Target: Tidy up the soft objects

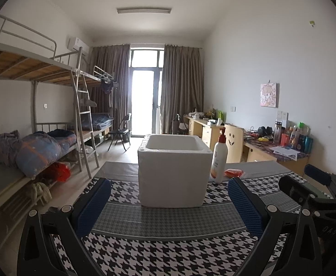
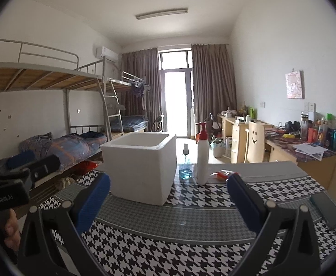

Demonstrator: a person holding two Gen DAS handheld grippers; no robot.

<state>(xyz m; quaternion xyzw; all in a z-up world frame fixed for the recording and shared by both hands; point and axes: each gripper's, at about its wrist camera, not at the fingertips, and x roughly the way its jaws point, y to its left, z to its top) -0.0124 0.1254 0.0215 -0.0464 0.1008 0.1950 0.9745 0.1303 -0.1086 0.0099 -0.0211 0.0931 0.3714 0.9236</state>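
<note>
A white foam box [image 1: 173, 172] [image 2: 142, 168] with its top open stands on the houndstooth tablecloth [image 1: 168, 250] [image 2: 190, 253]. Behind it to the right lies a small orange-red soft packet [image 1: 234, 173] [image 2: 225, 174]. My left gripper [image 1: 169, 204] is open just in front of the box, with nothing between its blue pads. My right gripper [image 2: 168, 201] is also open and empty, with the box ahead and left of it. Each gripper shows at the edge of the other's view.
A white pump bottle [image 1: 218, 158] [image 2: 202, 154] stands right of the box, with a small clear blue bottle [image 2: 186, 164] beside it. A dark phone [image 2: 326, 209] lies at the table's right. Bunk beds [image 1: 30, 115] line the left wall, desks [image 1: 271, 147] the right.
</note>
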